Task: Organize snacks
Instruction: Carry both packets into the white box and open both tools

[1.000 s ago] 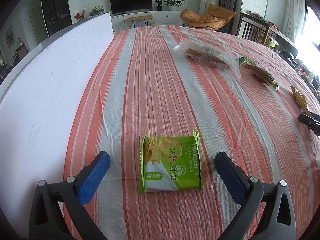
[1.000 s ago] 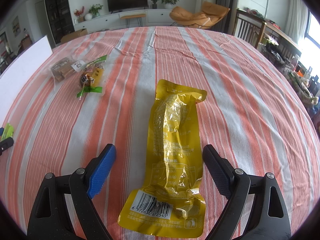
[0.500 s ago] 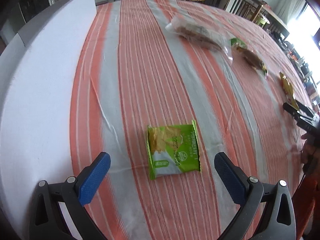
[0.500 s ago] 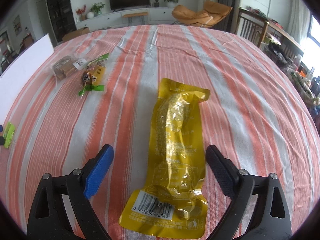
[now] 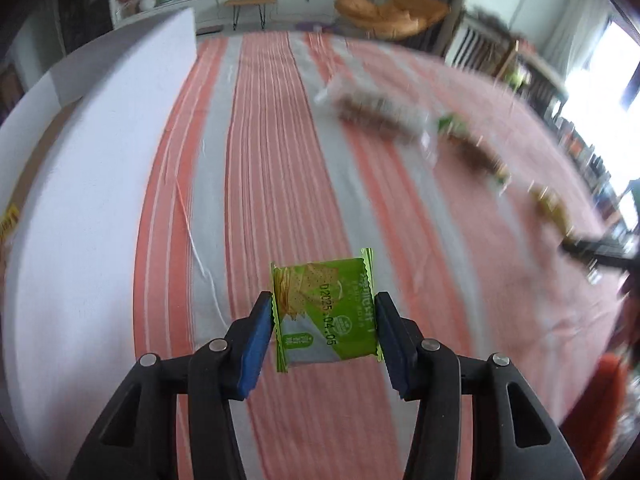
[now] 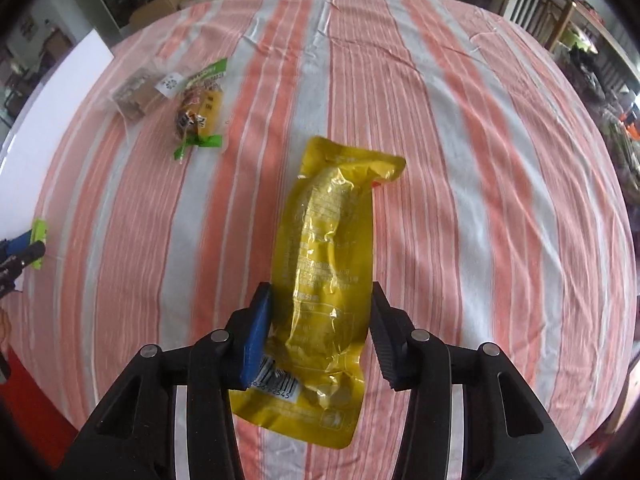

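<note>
Grab step's basically done: left gripper (image 5: 324, 328) jaws pinch the green cracker packet (image 5: 325, 314) low centre, right gripper (image 6: 320, 330) jaws squeeze the yellow pouch (image 6: 326, 276) mid-frame. Next I'd lift both off the worktop (image 6: 500, 200) and group them.

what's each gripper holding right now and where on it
Left gripper pinches the green cracker packet by its crimped side edges. Right gripper clamps the yellow pouch across its lower-middle.
</note>
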Tool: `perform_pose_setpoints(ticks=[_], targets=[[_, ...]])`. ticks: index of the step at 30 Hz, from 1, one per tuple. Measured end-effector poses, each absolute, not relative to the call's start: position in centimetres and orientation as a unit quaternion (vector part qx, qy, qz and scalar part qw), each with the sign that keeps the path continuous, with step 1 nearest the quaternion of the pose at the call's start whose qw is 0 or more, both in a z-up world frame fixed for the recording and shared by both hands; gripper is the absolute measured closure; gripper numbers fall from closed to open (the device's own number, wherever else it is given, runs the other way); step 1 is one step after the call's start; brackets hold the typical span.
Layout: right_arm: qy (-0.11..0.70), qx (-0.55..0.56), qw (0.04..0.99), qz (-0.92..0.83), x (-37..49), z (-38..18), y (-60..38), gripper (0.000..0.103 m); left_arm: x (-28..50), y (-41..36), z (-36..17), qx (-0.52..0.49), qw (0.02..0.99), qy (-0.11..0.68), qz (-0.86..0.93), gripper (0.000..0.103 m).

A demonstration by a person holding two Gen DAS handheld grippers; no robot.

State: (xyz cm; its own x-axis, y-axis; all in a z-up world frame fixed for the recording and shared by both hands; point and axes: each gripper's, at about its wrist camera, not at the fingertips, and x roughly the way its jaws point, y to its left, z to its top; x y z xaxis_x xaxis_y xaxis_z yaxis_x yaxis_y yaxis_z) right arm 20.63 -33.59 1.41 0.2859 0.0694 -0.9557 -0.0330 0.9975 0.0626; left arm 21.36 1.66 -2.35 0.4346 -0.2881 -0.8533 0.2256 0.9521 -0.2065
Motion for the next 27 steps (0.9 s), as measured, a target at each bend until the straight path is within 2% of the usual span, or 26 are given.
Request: perform_pose_setpoints(ticks=[6, 10, 15, 19, 20, 21, 22, 23, 24, 27], targets=[[0.552, 0.115, 0.82, 0.096, 19.5, 5.9, -31.5, 0.055, 20.7, 5.1, 3.6, -0.111, 0.864, 0.458, -0.177, 0.053], [0.513, 0.155, 0.825, 0.178, 21.0, 10.4, -24.4, 0.055, 21.3, 10.9, 6.9, -0.128, 0.881, 0.434, -0.137, 0.053], [0.473, 0.172, 0.817, 0.281, 23.7, 14.6, -12.2, 0.054, 22.3, 20.0, 7.3, -0.125, 0.893, 0.431, -0.03, 0.053], [0.462, 0.153, 0.806, 0.338, 26.0, 15.5, -2.1, 0.054, 22.0, 25.4, 5.7, -0.111, 0.889, 0.441, 0.048, 0.052], [0.459, 0.151, 0.804, 0.347, 26.5, 15.4, 0.1, 0.053, 21.8, 26.2, 5.2, -0.105, 0.888, 0.442, 0.067, 0.049], [0.454, 0.15, 0.804, 0.355, 26.8, 15.2, 1.7, 0.051, 21.7, 26.9, 4.7, -0.104, 0.888, 0.441, 0.083, 0.04], [0.446, 0.148, 0.804, 0.363, 27.2, 15.0, 3.7, 0.041, 21.3, 27.5, 4.3, -0.105, 0.886, 0.44, 0.098, 0.032], [0.442, 0.144, 0.805, 0.367, 27.6, 14.6, 5.3, 0.031, 20.8, 28.1, 4.0, -0.106, 0.886, 0.439, 0.107, 0.019], [0.443, 0.137, 0.809, 0.361, 27.7, 14.2, 6.1, 0.024, 20.3, 28.3, 3.7, -0.109, 0.887, 0.433, 0.118, 0.015], [0.436, 0.123, 0.822, 0.345, 27.0, 13.2, 6.2, 0.024, 18.9, 28.3, 3.4, -0.106, 0.891, 0.423, 0.123, 0.015]])
